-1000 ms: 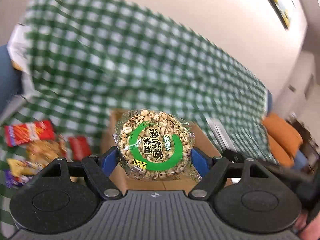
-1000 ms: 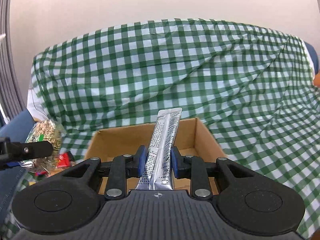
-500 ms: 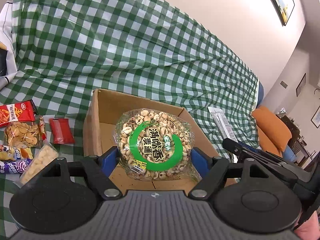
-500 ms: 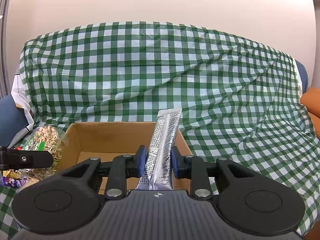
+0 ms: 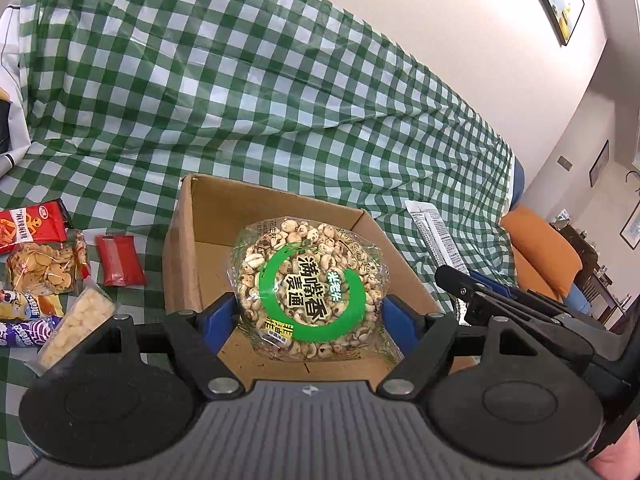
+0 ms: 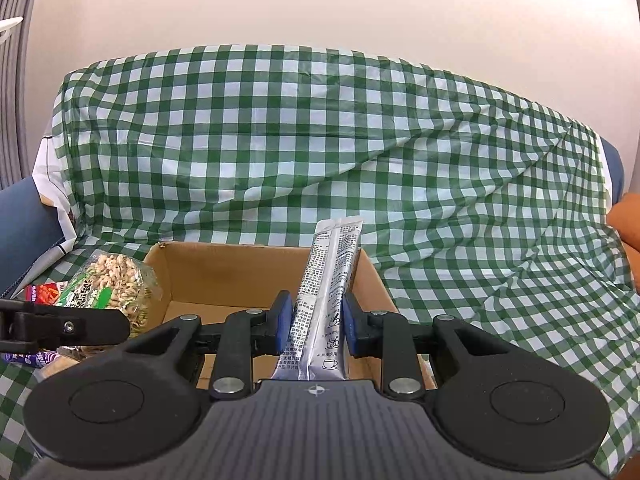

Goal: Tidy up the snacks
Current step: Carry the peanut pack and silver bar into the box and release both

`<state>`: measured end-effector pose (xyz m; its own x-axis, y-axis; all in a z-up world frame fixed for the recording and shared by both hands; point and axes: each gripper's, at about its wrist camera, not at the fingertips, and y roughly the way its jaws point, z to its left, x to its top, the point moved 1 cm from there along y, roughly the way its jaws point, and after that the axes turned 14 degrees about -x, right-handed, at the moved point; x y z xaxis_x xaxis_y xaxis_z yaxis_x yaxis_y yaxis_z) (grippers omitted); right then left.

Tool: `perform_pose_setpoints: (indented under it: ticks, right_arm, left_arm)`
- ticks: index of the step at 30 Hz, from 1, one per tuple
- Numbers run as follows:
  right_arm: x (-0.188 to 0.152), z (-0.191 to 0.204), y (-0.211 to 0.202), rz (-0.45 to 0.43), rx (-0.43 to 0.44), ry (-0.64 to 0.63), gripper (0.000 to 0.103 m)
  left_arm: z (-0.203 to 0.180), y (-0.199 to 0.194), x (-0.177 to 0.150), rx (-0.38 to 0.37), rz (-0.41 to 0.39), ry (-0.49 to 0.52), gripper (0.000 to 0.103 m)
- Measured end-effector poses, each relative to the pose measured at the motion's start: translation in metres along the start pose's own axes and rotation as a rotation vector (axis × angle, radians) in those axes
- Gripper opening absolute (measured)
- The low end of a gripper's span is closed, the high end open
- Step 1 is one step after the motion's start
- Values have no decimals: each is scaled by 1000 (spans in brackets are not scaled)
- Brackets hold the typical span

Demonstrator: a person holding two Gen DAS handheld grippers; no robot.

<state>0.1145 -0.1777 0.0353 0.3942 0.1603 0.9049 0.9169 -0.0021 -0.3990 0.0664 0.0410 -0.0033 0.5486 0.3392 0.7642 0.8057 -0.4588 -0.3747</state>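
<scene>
Above an open cardboard box [image 5: 188,240] on green-checked cloth [image 5: 280,100], the left gripper [image 5: 308,316] clasps a round puffed-grain pack [image 5: 308,288], its green ring label reading "满嘴香". Loose snack packets [image 5: 44,264] lie left of the box. In the right wrist view, the right gripper [image 6: 318,324] pinches a silver stick sachet [image 6: 328,288] with small print and cup icons over the box's right side.

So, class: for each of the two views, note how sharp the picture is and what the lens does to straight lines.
Left wrist view: sharp, print on the puffed grain bag readable, checked cloth bends at the edges. Right wrist view: equally sharp, silver sachet text crisp, wall edges curve; even, soft light in both.
</scene>
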Motion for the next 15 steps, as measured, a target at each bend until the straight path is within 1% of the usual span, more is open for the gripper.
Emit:
perform_pose_setpoints:
  ticks: [5, 8, 15]
  right_arm:
    - [0, -3, 0, 3, -6, 9, 28]
    - [0, -2, -1, 1, -9, 11, 28]
    - [0, 0, -1, 1, -9, 7, 29]
  left_arm:
    - [-1, 2, -2, -5, 1, 9, 82]
    - [-1, 1, -2, 5, -12, 16, 82]
    - [-1, -1, -3, -8, -13, 11, 82]
